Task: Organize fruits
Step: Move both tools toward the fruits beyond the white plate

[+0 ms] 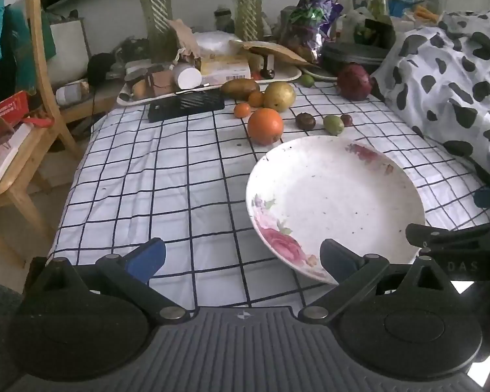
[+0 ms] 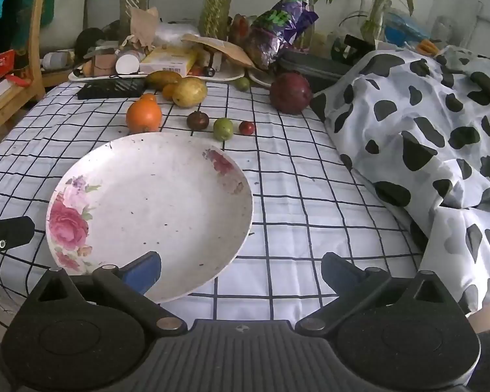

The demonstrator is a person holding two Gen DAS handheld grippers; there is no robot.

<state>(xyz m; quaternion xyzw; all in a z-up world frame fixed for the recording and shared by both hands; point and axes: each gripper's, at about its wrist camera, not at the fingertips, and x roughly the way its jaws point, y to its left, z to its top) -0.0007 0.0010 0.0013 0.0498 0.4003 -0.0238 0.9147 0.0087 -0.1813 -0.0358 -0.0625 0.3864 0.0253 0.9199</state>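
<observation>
Plate (image 2: 153, 202) near on the tablecloth (image 2: 294, 196), fruits (image 2: 144, 117) in a cluster behind it.

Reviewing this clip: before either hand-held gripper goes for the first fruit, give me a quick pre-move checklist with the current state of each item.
1. Left hand-held gripper open, nothing between its fingers: ok.
2. Right hand-held gripper open, nothing between its fingers: ok.
3. Floral plate has no fruit in it, only dark specks: ok.
4. Large orange stands just beyond the plate rim with nothing on top of it: ok.
5. Small dark fruit, green fruit and small red fruit lie apart in a row: ok.
6. Whether the plate will stay put on the wrinkled checked cloth: cannot tell.
</observation>
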